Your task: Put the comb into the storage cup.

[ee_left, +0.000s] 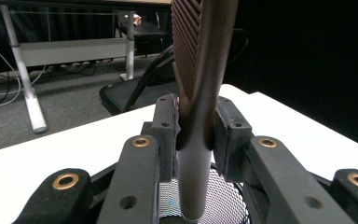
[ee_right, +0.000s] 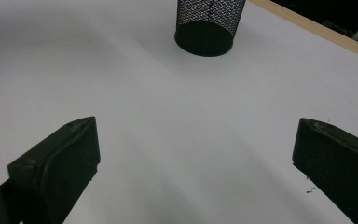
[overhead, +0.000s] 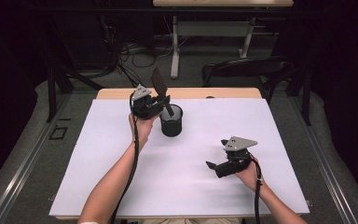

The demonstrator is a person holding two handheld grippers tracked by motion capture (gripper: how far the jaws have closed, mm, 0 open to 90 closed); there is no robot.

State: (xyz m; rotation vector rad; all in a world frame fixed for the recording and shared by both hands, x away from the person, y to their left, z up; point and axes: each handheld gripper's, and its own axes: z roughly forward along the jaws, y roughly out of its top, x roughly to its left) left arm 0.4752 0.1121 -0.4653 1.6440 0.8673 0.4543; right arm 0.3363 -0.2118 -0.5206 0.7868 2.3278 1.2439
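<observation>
left hand-held gripper [overhead: 161,103] clamped on dark spatula [overhead: 159,84] over mesh cup [overhead: 171,122], right hand-held gripper [overhead: 214,164] spread wide, holding nothing

Black mesh cup [overhead: 171,120] — dark brown ribbed spatula [overhead: 161,89] — white table [overhead: 121,154].

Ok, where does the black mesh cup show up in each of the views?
High view: the mesh cup stands left of centre on the white table, beside the left gripper.
Left gripper view: its mesh rim sits at bottom centre, under the held dark utensil.
Right gripper view: top centre, past the open jaws.
Shared landmark: the white table.
</observation>
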